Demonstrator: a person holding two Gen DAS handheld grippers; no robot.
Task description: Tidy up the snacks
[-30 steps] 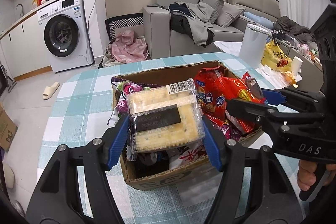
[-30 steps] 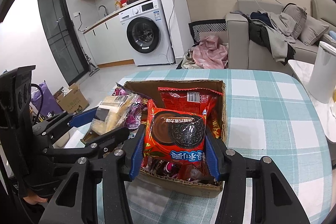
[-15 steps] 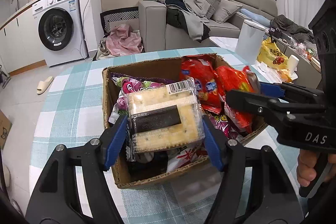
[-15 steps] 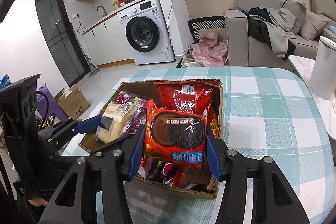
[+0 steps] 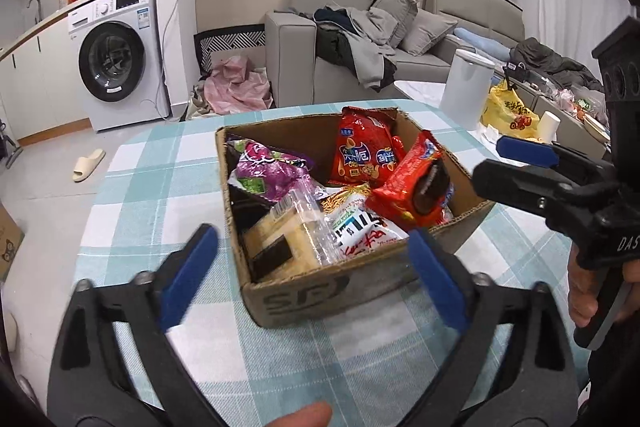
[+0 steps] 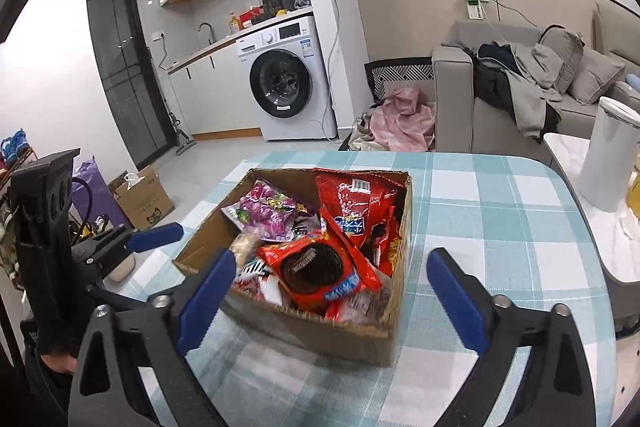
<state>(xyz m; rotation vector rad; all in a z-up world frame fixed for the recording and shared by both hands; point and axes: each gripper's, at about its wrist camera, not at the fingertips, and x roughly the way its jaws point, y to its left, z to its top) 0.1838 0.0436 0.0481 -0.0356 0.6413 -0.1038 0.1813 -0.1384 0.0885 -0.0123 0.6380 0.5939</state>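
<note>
Now both grippers stand wide with nothing between their pads, their jaws having just been opening: the left gripper (image 5: 312,267) hangs at the near wall of the box (image 5: 320,297), and the right gripper (image 6: 332,287) at that wall's other end. Both packs lie inside the box, so the spread jaws read as a release — each snack dropped where it fits. The cracker pack (image 5: 286,239) lies tilted in the box's near corner, clear-wrapped, pale yellow with a dark label band. The cookie pack (image 6: 314,269) leans near the box's near wall on the right gripper's side, red, with a round dark sandwich cookie printed on its face and a blue strip below. Behind it a taller red bag (image 5: 366,151) stands against the box's far wall, and a purple bag (image 5: 272,171) fills the far corner on the left gripper's side; a white packet (image 5: 356,227) lies between the crackers and the cookies. The box sits on a checked tablecloth (image 6: 500,211) — brown card, open-topped, crammed nearly to its rim, the packs overlapping rather than in rows.
</note>
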